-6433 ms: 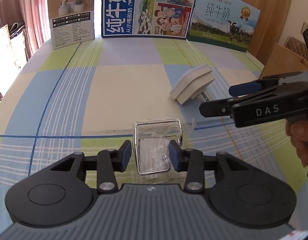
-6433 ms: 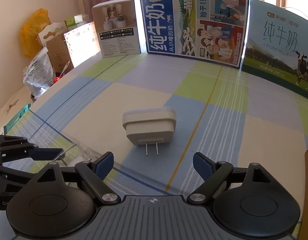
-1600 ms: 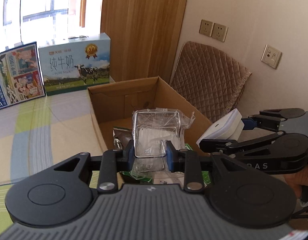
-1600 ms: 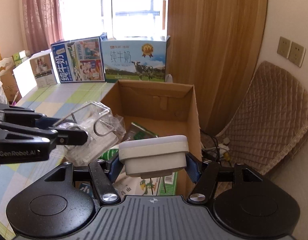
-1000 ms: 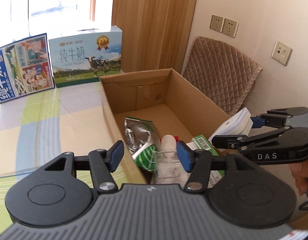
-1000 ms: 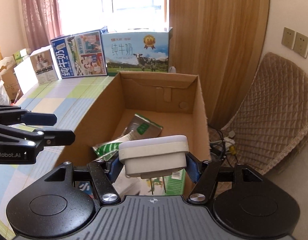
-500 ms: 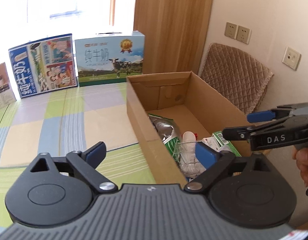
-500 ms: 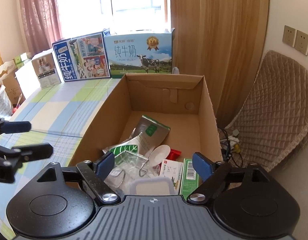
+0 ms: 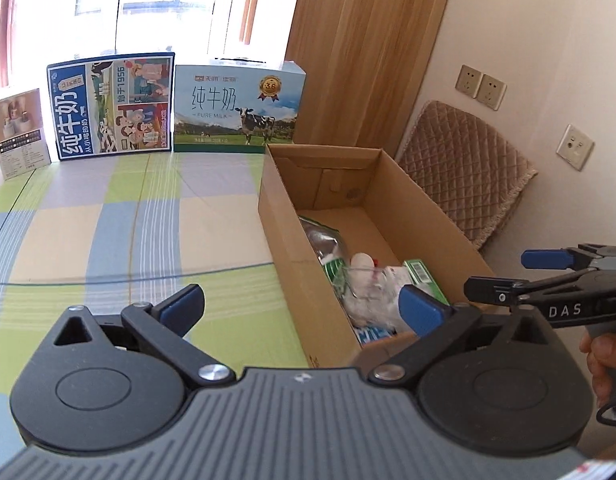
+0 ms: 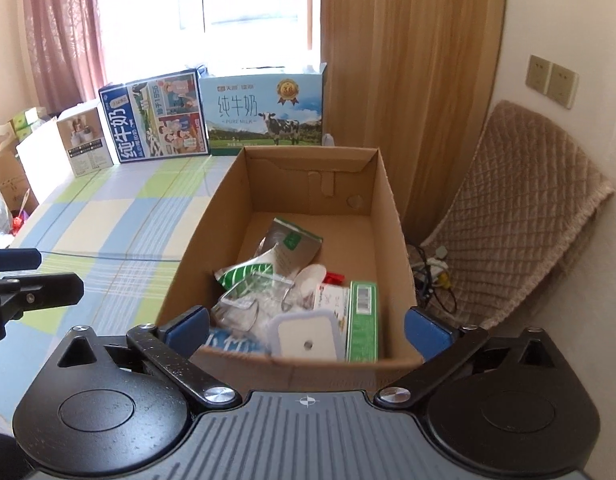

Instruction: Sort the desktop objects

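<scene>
Hovering over the box (image 10: pixel 388 216) at the table (image 9: pixel 107 232) edge, milk cartons (image 9: pixel 235 110) standing behind it.

Both my grippers tilt down: left gripper (image 9: pixel 303 304) and right gripper (image 10: pixel 305 326) have just been opening, jaws now spread wide and empty; the plug (image 10: pixel 305 334) and wire rack (image 10: pixel 247 300) lie inside the box among packets.

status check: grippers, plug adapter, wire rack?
Left gripper and right gripper: jaws just opened, empty. White adapter and wrapped wire rack in cardboard box. Nothing obstructing.
</scene>
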Tool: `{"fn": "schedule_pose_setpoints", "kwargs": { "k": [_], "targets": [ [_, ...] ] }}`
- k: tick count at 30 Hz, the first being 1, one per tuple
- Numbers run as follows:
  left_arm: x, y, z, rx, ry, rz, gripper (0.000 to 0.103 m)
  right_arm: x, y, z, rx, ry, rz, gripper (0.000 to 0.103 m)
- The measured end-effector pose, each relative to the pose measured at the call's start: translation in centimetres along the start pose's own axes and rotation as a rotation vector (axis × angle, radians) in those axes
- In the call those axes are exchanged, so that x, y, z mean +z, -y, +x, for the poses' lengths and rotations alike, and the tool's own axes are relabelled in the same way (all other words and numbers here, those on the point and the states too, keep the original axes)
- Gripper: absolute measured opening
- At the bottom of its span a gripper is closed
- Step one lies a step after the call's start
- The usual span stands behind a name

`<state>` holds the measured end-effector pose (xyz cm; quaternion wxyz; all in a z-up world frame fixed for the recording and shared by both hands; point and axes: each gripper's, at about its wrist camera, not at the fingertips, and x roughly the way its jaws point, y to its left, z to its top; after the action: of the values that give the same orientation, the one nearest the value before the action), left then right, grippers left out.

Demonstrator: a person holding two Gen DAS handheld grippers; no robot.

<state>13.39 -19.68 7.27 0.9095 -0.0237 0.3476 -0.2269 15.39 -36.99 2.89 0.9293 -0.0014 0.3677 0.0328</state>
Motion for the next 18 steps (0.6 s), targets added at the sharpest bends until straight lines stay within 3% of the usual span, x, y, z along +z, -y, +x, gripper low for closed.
{"fn": "schedule_pose_setpoints", "kwargs": {
  "k": [7, 18],
  "targets": [
    [-1.2, 0.8, -3.4, 0.018, -0.013, 0.018, 0.102, -1.9, -1.3, -3.7, -0.021, -0.011, 0.025, 0.101],
    [-3.2, 2.4, -7.3, 0.053, 0.005, 0.043, 0.102, -4.4, -2.5, -7.8, 0.018, -0.039, 0.095, 0.101]
  ]
}}
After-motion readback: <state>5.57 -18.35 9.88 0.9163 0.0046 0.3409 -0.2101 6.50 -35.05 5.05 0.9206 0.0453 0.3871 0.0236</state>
